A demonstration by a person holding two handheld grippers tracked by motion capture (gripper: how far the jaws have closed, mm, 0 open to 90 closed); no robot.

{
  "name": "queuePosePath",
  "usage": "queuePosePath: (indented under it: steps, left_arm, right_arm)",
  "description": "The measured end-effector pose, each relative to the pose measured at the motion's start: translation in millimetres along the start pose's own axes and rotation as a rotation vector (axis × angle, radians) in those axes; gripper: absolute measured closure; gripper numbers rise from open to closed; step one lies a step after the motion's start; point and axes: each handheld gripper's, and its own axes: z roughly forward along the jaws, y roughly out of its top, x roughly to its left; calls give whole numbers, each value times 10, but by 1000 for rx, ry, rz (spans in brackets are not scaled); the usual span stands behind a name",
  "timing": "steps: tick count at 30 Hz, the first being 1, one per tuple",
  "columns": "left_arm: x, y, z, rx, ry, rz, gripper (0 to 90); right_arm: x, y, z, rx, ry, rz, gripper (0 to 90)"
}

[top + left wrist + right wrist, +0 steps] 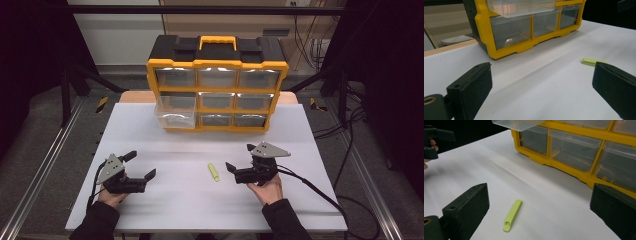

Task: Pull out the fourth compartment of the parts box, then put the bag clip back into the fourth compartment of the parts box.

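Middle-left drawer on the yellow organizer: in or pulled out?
Pulled out. The clear drawer juts forward past the yellow organizer front while its neighbours sit flush; it looks empty.

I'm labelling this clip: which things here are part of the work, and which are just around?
In the work:
green clip
pulled-out clear drawer
yellow organiser
right gripper, jaws open
left gripper, jaws open

Just around:
cables
black frame
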Motion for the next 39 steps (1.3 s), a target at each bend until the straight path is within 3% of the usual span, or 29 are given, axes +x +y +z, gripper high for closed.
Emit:
queuePosePath:
  steps: [9,20,26,39]
  left_arm:
    - [-18,-15,18,8,-3,16,25]
    - [-5,-36,36,23,9,7,22]
    - [-15,-41,46,32,12,17,22]
    - [-11,-42,43,37,8,16,22]
  right_arm:
    - [129,88,221,50,22,-8,25]
    - [289,101,521,128,54,-24,39]
    - [358,65,681,177,63,-48,73]
    - [419,0,883,271,60,-51,158]
